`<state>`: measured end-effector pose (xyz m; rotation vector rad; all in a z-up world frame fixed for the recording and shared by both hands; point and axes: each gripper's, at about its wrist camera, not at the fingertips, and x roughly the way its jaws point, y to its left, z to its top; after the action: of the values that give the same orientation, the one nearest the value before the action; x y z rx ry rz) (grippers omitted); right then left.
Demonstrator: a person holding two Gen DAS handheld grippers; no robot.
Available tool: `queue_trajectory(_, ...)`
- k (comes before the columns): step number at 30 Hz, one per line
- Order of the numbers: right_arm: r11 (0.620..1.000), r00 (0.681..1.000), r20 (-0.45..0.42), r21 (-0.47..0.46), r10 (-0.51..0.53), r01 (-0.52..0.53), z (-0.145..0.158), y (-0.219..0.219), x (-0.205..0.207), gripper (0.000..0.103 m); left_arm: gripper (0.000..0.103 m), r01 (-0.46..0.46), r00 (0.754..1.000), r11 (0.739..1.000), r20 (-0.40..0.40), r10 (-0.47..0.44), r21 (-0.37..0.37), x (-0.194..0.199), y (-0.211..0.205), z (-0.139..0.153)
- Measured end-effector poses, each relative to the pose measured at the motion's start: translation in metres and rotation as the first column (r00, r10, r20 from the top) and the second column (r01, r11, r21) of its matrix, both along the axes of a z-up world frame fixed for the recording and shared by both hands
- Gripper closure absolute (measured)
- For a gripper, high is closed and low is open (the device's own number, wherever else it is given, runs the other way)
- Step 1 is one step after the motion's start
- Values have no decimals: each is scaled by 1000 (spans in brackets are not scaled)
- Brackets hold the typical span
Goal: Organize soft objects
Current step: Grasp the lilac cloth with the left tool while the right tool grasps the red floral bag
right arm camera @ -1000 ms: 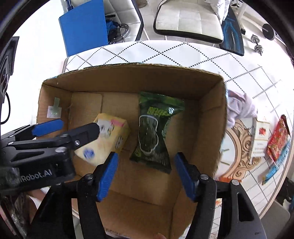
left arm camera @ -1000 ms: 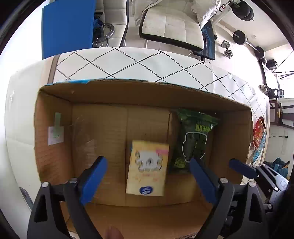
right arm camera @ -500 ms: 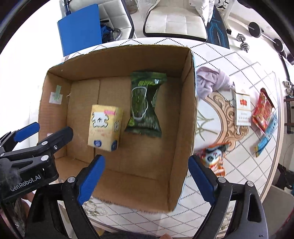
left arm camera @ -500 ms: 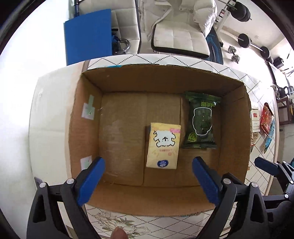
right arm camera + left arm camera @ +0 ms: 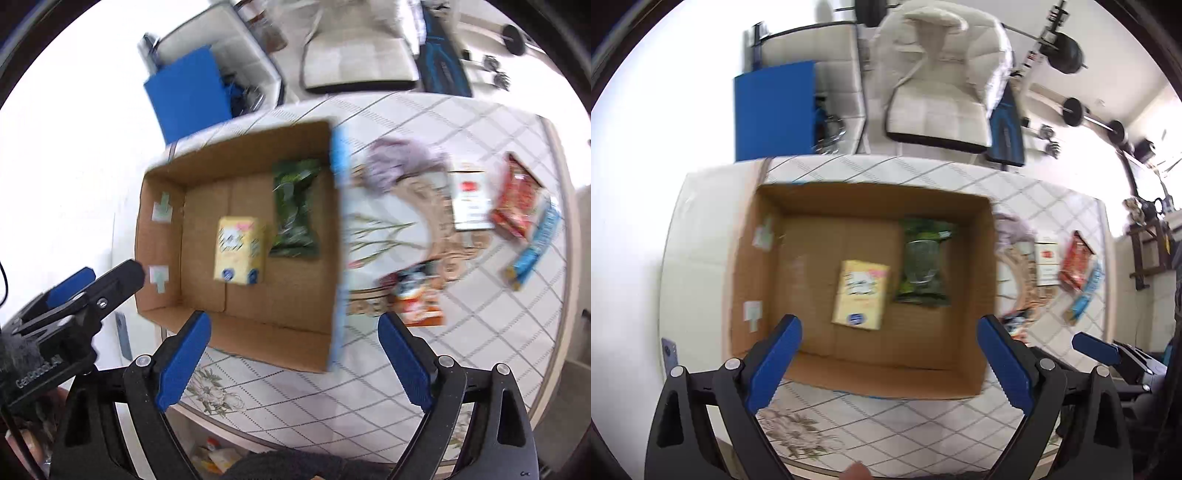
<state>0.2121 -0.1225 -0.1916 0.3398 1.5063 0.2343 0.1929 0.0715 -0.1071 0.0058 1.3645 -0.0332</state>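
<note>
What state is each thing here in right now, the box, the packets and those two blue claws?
Box: open-topped, upright on the table.
Yellow pack: lying inside the box.
Green bag: lying inside the box, beside the yellow pack.
Purple cloth: crumpled on the table, outside the box.
Left gripper: open, empty.
Right gripper: open, empty.

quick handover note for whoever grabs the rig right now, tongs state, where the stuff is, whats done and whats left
Left tongs: open, empty, above the near edge of the cardboard box.
Right tongs: open, empty, above the box's near right corner.
In the box: yellow pack and green bag, lying side by side on the floor of the box.
On the table to the right of the box: purple cloth, white-and-red pack, red bag, blue stick pack, orange packet.
Done: two items boxed.
Left: the five on the table; the orange packet looks nearest to the right tongs.
</note>
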Motion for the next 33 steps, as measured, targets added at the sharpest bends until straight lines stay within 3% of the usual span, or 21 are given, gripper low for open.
queue_trajectory(4,992,993,-9,-57,-115,114,-1,-88,15,9,6,136,991,990,9,-136,35,27,-80,-6)
queue_trajectory(7,972,974,-45,-93,-220,215,-23,-154,36,9,6,290,957,953,-32,-288,91,60,-145,-33)
queue_trajectory(9,961,960,-83,-96,-268,260,-46,-189,54,9,6,389,921,903,-75,-382,181,81,-185,-60)
queue_trajectory(13,956,948,-150,-134,-281,262,-94,-226,87,9,6,559,829,778,-213,-518,286,120,-236,-130)
queue_trajectory(18,957,928,-244,-149,-281,250,-148,-246,116,9,6,672,738,661,-375,-561,334,139,-255,-204)
queue_trajectory(19,957,924,-259,-145,-282,252,-156,-246,118,9,6,699,713,626,-407,-570,346,140,-258,-219)
queue_trajectory(21,955,911,-293,-138,-292,261,-172,-248,121,9,6,729,682,591,-443,-582,347,137,-257,-237)
queue_trajectory(23,952,895,-325,-123,-305,279,-187,-248,122,10,6,742,663,591,-476,-577,317,138,-256,-253)
queue_trajectory(24,952,891,-336,-119,-304,281,-192,-247,122,10,11,740,662,599,-486,-571,306,138,-254,-257)
queue_trajectory(25,953,888,-346,-118,-302,278,-198,-245,122,10,29,737,663,607,-492,-564,297,139,-252,-262)
queue_trajectory(26,954,886,-354,-119,-298,274,-202,-243,122,12,39,731,666,620,-496,-557,285,140,-250,-266)
queue_trajectory(27,955,885,-360,-121,-295,269,-205,-240,122,18,58,718,674,642,-501,-543,269,141,-247,-268)
queue_trajectory(28,956,882,-370,-127,-293,264,-208,-237,121,22,60,702,684,664,-503,-529,257,142,-245,-269)
queue_trajectory(29,955,878,-378,-136,-295,262,-211,-235,120,41,61,688,697,681,-492,-522,252,144,-244,-266)
queue_trajectory(30,953,875,-381,-158,-299,257,-213,-234,119,48,63,674,709,697,-480,-517,244,146,-243,-264)
queue_trajectory(33,947,878,-360,-178,-315,266,-212,-230,116,52,65,599,761,776,-446,-472,200,148,-236,-253)
